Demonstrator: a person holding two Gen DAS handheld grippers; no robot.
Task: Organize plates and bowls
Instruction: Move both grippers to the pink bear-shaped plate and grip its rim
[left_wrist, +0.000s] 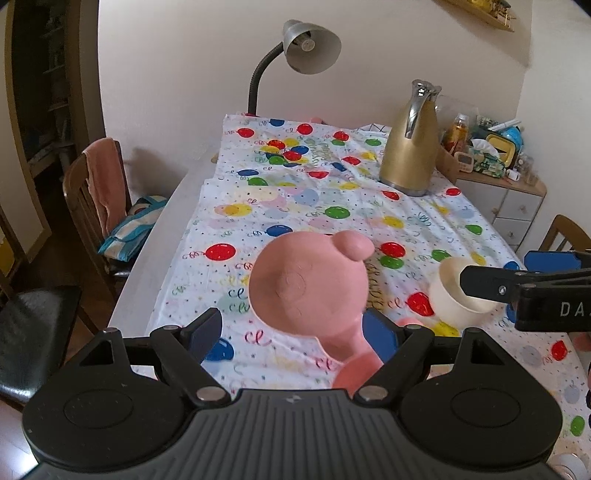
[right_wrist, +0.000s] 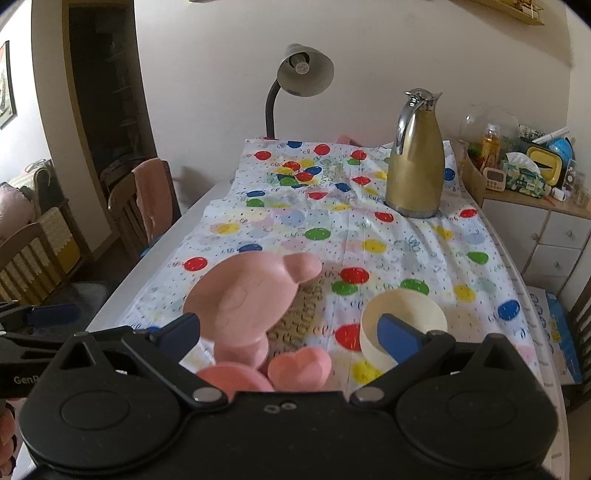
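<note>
Two hand-held grippers hang over a big surface (left_wrist: 155, 266) with a thin, crinkly balloon cloth (left_wrist: 332, 206) on it, white with bright round spots. Going by what shows, tidying the plates and bowls has hardly begun: the dishes lie apart and nothing is stacked or lifted yet, so almost all the work is left. At the far end stands a tall gold jug (left_wrist: 408, 147) with a shiny silver top, smooth and hard, and behind it a bendy grey lamp (left_wrist: 306, 48). Nearer, in the middle of the cloth, lies a pink plate (left_wrist: 310, 291) shaped like a bear's head with round ears; it looks smooth, dull and thick. Just in front of it sits a smaller pink dish (right_wrist: 299, 367) in the same shade, partly hidden. To the right sits a little cream bowl (right_wrist: 404, 321), round with straight sides and nothing in it. The left hand-held gripper (left_wrist: 295, 332) is spread wide, its dark blue pads on either side of the pink plate but not pressing it. The right hand-held gripper (right_wrist: 291, 334) is spread wide too and grasps nothing; one pad shows in front of the cream bowl.
</note>
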